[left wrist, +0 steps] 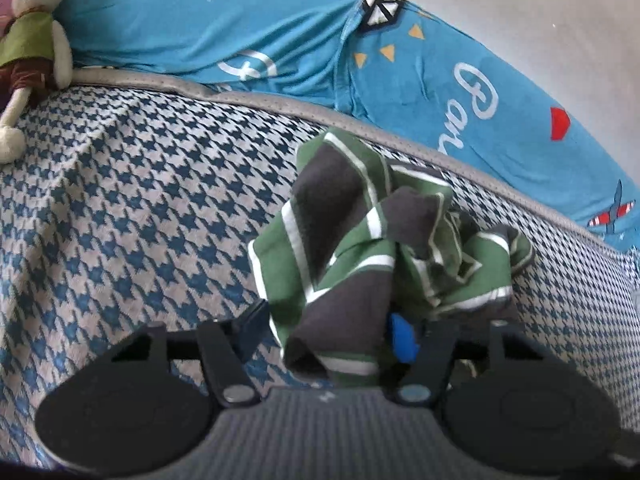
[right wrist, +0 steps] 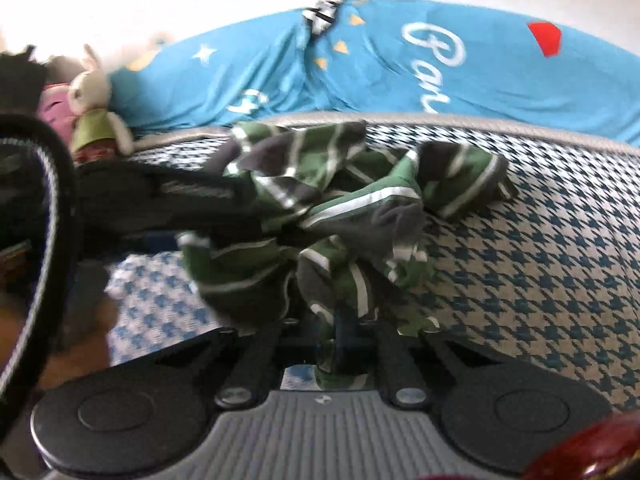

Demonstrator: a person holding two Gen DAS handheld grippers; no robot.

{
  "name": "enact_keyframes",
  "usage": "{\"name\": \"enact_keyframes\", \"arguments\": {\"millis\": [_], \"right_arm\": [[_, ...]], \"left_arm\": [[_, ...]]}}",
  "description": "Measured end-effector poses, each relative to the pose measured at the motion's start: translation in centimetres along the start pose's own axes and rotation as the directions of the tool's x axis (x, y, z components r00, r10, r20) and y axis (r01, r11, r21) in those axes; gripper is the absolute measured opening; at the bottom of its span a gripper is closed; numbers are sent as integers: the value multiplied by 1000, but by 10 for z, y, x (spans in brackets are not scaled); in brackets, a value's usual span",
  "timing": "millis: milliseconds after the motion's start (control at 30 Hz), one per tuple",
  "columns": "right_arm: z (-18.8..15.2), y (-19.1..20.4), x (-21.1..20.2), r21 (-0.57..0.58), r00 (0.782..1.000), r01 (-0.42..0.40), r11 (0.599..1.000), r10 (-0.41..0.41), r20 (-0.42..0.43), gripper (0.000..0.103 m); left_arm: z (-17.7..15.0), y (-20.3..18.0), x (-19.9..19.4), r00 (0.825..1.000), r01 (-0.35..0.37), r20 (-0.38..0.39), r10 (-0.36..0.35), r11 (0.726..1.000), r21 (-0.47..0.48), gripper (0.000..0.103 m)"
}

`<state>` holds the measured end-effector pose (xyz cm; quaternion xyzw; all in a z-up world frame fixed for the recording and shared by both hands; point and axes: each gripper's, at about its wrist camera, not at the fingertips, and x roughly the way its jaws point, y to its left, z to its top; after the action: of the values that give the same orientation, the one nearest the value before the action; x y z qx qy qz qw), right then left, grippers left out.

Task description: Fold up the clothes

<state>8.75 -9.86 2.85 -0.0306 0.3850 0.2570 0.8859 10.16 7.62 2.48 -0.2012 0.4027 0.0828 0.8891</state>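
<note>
Houndstooth bedspread (left wrist: 120,200), blue and white, coarse weave, grey piped edge; behind it a bright blue quilt (left wrist: 260,32) with stars and white lettering, plush rabbit (left wrist: 32,40) propped at the far left corner.

Crumpled on the spread: shirt (left wrist: 360,232), green and charcoal with thin white stripes, soft knit, bunched into peaks and folds, no clear long axis yet. Lies directly ahead of both grippers, rising from between their fingers and trailing away toward the quilt.

Left gripper (left wrist: 336,344): jaws about half apart, cloth draped between them; blue fingertip (left wrist: 402,340) showing beside the fabric, other side hidden, so contact on both pads cannot be confirmed. Right gripper (right wrist: 344,332): pinched nearly closed on a fold of shirt, cloth running down into the closed gap.

From the right wrist view, left gripper reaching in from the left, buried in the same bundle; both about equally near, just beside each other.

Likely next: secure the left hold, then draw apart to spread the shirt flat. Risk: gathering several layers at once.
</note>
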Motion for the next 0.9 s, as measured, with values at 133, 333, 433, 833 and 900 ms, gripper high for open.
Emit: {"name": "enact_keyframes", "arguments": {"millis": [133, 333, 433, 833, 900], "right_arm": [[-12, 19, -14, -70, 997, -81, 994, 81, 1, 8], [-27, 39, -23, -177, 990, -140, 974, 132, -57, 11], [-26, 32, -35, -165, 990, -138, 977, 133, -43, 17], [-4, -8, -45, -18, 999, -36, 999, 36, 31, 27], [2, -18, -44, 25, 999, -29, 999, 28, 41, 30]], "left_arm": [[5, 5, -6, 996, -65, 60, 65, 998, -4, 57], [3, 27, -18, 987, -142, 60, 147, 987, -80, 56], [2, 42, -27, 989, -134, 41, 140, 982, -133, 67], [-6, 50, -61, 995, -36, 85, 48, 989, -145, 82], [-5, 46, -59, 995, -27, 92, 39, 991, -130, 84]]}}
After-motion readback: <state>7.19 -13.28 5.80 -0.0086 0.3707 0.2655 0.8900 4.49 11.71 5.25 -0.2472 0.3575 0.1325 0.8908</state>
